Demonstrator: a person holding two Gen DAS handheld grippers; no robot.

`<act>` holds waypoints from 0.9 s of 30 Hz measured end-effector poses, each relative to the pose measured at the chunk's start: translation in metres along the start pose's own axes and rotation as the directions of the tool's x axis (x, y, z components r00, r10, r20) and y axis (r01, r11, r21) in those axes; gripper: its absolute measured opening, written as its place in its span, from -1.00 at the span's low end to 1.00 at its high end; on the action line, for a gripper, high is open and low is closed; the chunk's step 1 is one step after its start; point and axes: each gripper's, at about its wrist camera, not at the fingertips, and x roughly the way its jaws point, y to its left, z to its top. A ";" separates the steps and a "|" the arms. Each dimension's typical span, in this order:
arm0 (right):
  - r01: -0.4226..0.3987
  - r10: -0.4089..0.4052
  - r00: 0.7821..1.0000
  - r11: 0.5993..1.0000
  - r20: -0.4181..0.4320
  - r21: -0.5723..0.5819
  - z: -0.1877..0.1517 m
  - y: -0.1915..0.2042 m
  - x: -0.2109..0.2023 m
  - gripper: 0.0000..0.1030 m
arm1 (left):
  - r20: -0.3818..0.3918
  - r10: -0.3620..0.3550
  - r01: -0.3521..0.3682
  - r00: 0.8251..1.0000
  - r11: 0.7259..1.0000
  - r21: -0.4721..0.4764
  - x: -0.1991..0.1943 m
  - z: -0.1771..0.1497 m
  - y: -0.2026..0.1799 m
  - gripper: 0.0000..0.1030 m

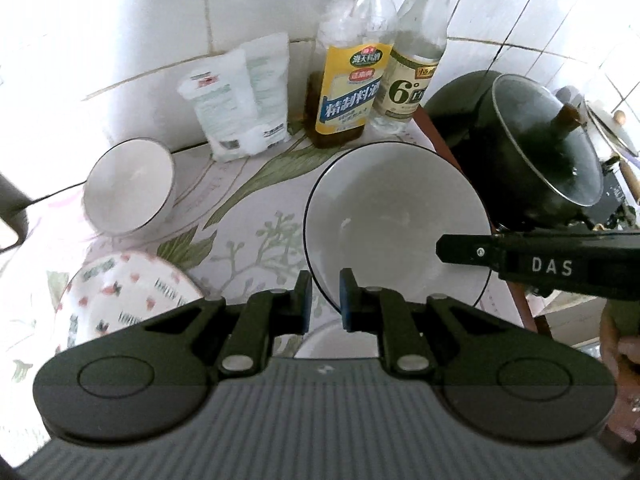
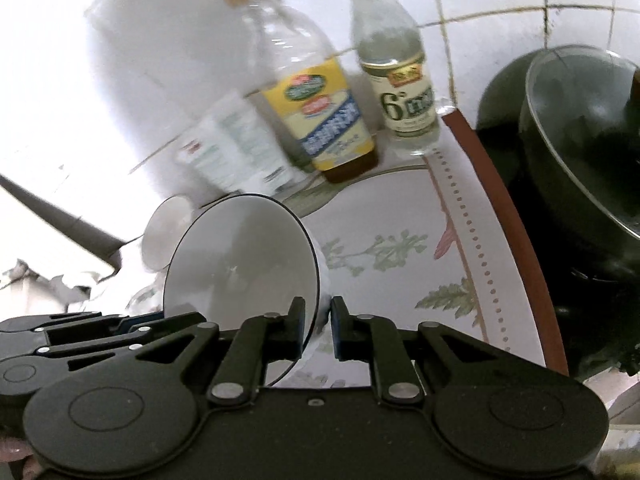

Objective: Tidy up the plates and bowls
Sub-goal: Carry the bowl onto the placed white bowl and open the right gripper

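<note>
Two grippers on one dark-rimmed plate (image 1: pixel 396 216), left gripper (image 1: pixel 326 300) pinching its near rim, right gripper (image 2: pixel 316 326) pinching its edge, plate tilted above flowered tablecloth (image 2: pixel 400 240).

The yellow-labelled bottle (image 1: pixel 352 76) carries blue-banded white characters reading 精制料酒 (the smaller badges above them are too small to make out). The clear bottle (image 1: pixel 412 76) beside it shows a large "6°" on its pale label. White letters "DAS" stand on the black gripper arm (image 1: pixel 552 266).
</note>
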 end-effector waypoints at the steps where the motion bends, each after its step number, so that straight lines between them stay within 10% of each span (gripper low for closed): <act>1: -0.006 0.006 1.000 1.000 -0.005 -0.015 -0.003 0.005 -0.005 -0.66 | 0.006 0.002 -0.002 1.000 1.000 -0.006 -0.006 -0.005 0.001 -0.75; 13: -0.022 0.011 0.998 0.986 -0.064 -0.164 -0.049 0.043 -0.033 -0.65 | 0.093 0.005 0.006 0.996 0.993 -0.118 -0.061 -0.073 0.002 -0.75; 27: 0.056 -0.064 0.998 0.951 -0.017 -0.305 -0.098 0.047 -0.009 -0.61 | 0.044 0.027 -0.019 0.999 0.984 -0.178 -0.020 -0.117 0.004 -0.75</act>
